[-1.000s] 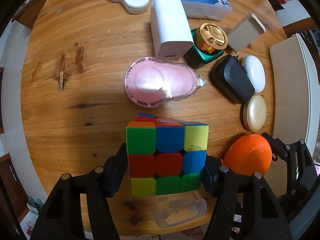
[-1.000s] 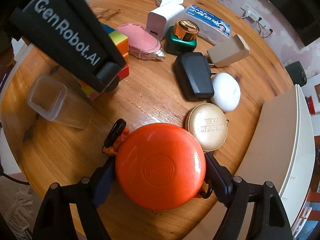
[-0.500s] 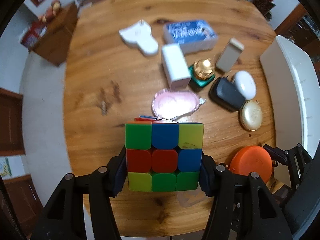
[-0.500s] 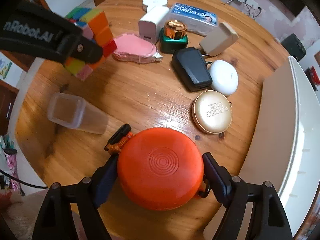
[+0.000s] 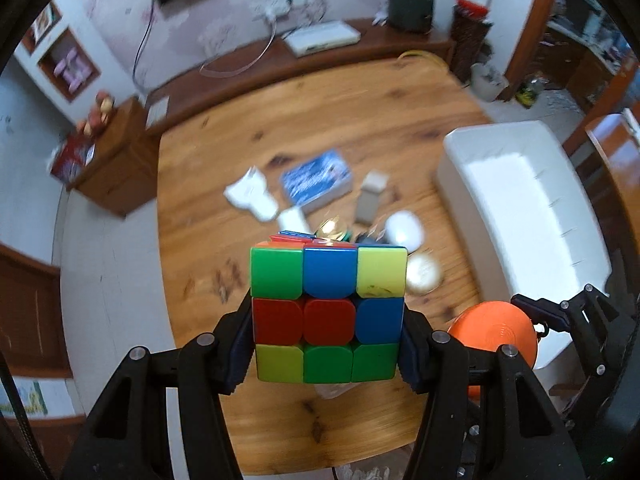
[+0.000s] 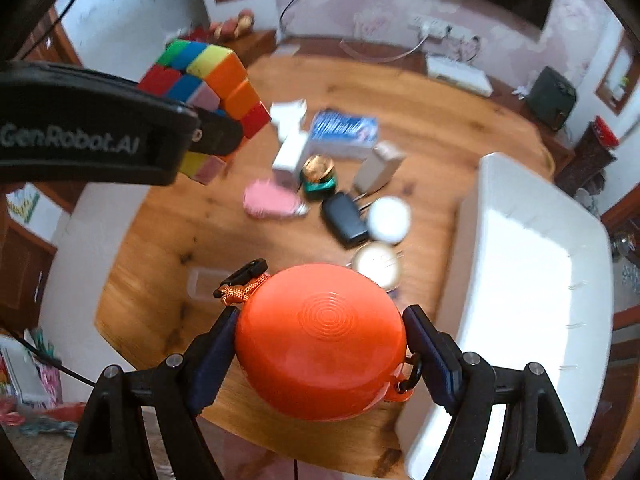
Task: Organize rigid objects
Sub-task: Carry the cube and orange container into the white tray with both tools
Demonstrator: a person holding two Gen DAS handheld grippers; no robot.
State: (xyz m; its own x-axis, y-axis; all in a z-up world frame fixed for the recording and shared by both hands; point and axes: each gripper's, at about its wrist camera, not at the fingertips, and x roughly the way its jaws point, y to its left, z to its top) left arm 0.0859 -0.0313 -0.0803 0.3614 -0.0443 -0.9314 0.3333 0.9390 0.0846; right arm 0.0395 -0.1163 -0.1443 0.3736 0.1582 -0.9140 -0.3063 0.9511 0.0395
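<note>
Round wooden counter (image 5: 360, 128) sits well below both tools; bare wood on its far half and along the near-left rim. White tray (image 6: 532, 264) butts against the counter's right edge.

Left tool (image 5: 327, 340) points steeply down over the counter's near edge, its pads clamped on the left and right faces of the puzzle cube (image 5: 328, 312); the jaws have just closed a little further onto it. Cube is clear of the wood, facing side green/blue/yellow on top, red/red/blue in the middle, yellow-green/green/green at the bottom.

Right tool (image 6: 320, 344) is just right of the cube, also pitched down, clamped on the orange round case (image 6: 320, 340) at its widest part. Case has concentric rings on the lid, an orange cord at its upper left and a black ring at lower right.

The rest of the clutter is beyond the cube, blurred: blue pack (image 5: 316, 178), white oval case (image 5: 404, 229), gold compact (image 6: 378, 265), black charger (image 6: 345, 220), pink item (image 6: 270, 200).
</note>
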